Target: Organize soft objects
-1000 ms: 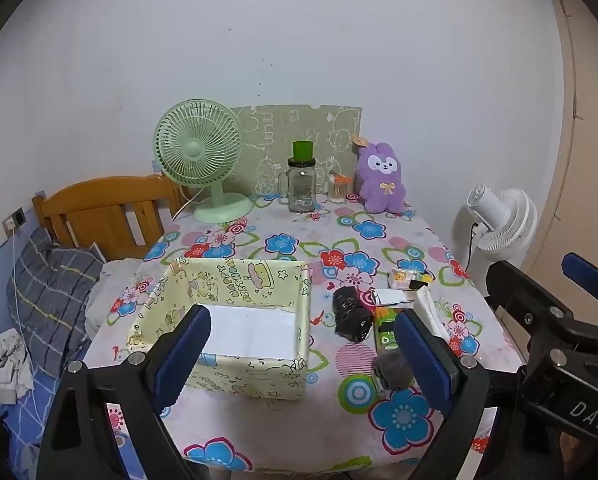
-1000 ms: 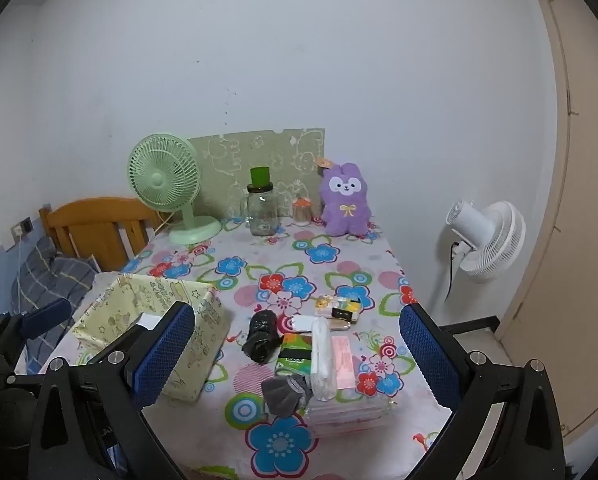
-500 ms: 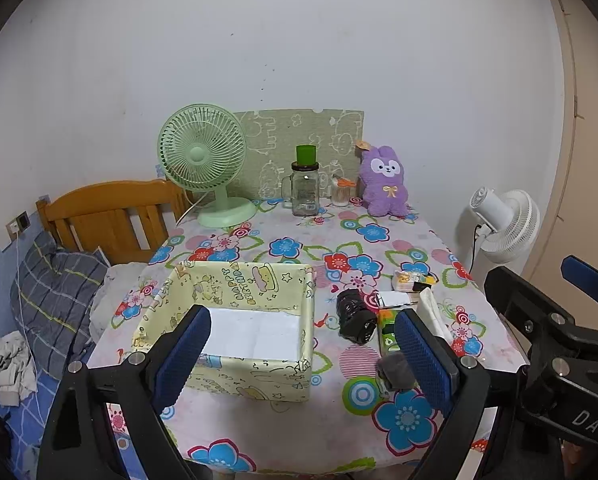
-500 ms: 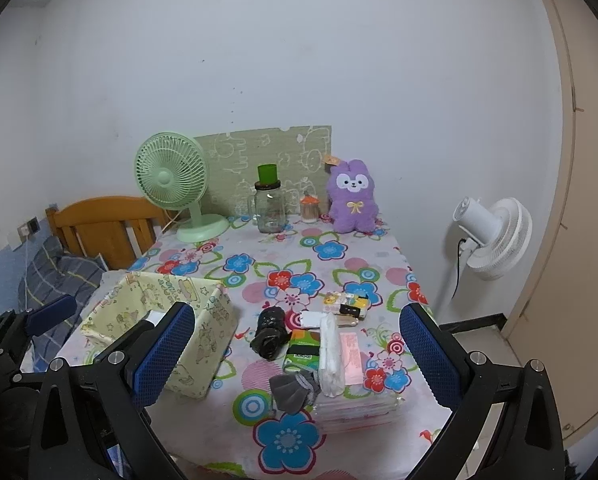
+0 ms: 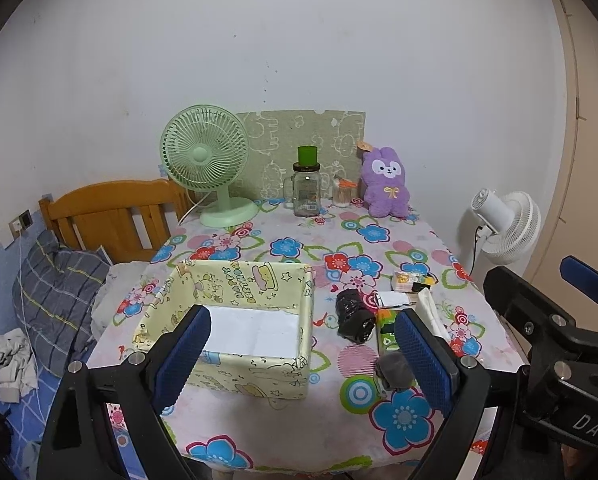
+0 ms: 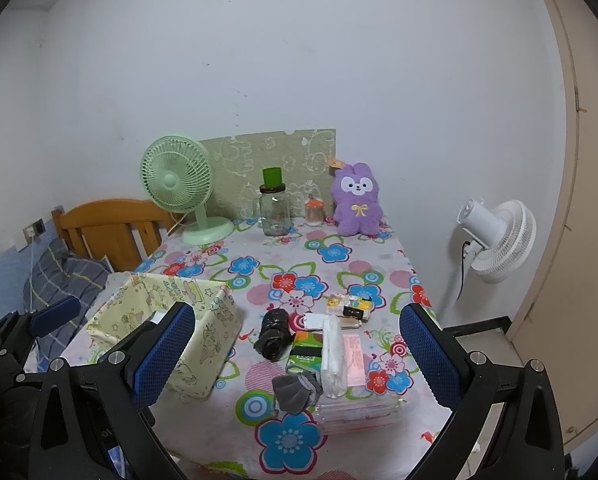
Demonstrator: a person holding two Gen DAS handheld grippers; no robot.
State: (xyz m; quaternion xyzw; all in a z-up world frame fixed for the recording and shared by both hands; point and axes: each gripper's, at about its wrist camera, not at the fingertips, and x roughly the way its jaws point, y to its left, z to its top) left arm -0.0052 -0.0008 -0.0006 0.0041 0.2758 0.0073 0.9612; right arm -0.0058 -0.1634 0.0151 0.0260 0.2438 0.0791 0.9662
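Observation:
A pale yellow fabric box (image 5: 235, 316) (image 6: 167, 332) stands open on the near left of the flowered table. Right of it lie a black rolled bundle (image 5: 353, 316) (image 6: 274, 333), a grey rolled sock (image 5: 395, 369) (image 6: 295, 390), a green tissue pack (image 6: 307, 352), a white tissue pack (image 6: 333, 354) and small packets (image 6: 349, 306). A purple plush rabbit (image 5: 387, 188) (image 6: 357, 200) sits at the back. My left gripper (image 5: 299, 356) and right gripper (image 6: 297, 364) are both open and empty, held off the table's near edge.
A green desk fan (image 5: 207, 164), a glass jar with green lid (image 5: 307, 188) and a small jar (image 5: 343, 196) stand at the back. A white fan (image 6: 499, 236) stands on the floor right of the table. A wooden headboard (image 5: 111, 220) and bedding are on the left.
Both grippers have drawn back and risen slightly from the table; the scene sits lower and smaller in both views. Nothing on the table moved.

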